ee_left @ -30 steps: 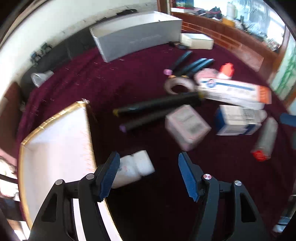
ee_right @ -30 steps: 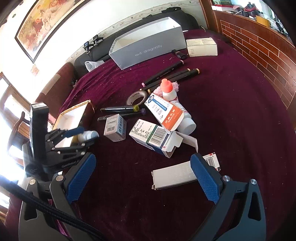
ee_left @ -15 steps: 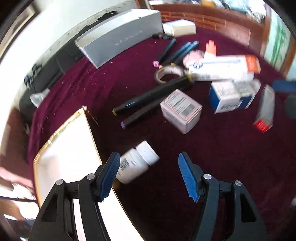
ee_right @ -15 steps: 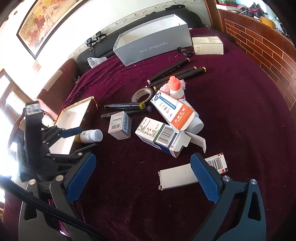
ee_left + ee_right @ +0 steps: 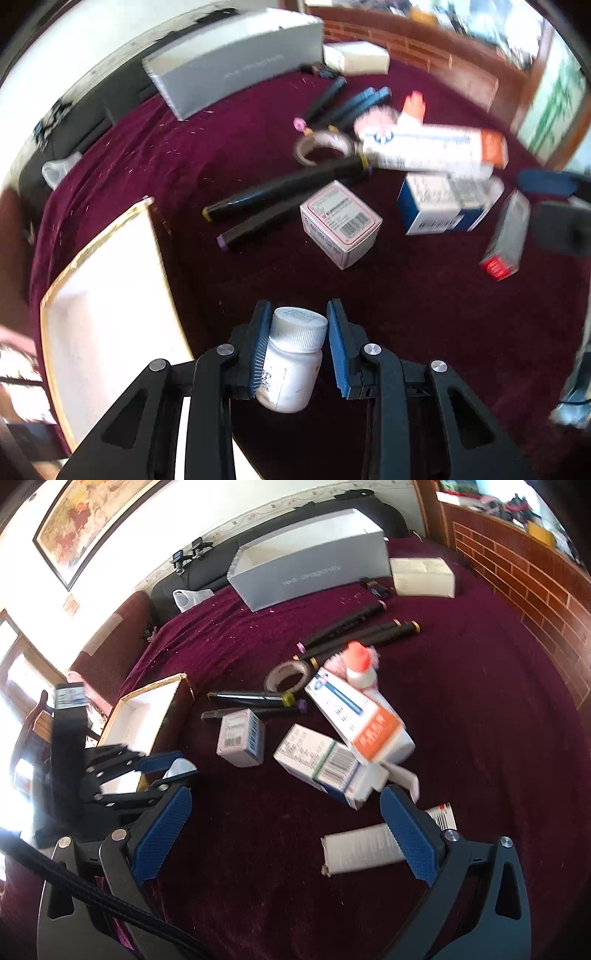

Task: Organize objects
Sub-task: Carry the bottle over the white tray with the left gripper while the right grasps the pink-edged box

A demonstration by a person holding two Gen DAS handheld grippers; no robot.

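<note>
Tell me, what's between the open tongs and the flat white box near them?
Nothing: in the right wrist view, the right tongs hang wide open above the long flat white box, with only bare maroon cloth between the blue pads.

A white plastic pill bottle [image 5: 293,363] with a ribbed white cap sits between blue ridged pads [image 5: 338,347] on a black left gripper [image 5: 297,343]. The worktop's cloth [image 5: 461,709] is deep maroon. A square carton [image 5: 340,221] is white with a pink border and black barcode; a long carton [image 5: 360,716] is white, blue-striped, orange-ended. A gold-edged box [image 5: 99,280] is white inside.
</note>
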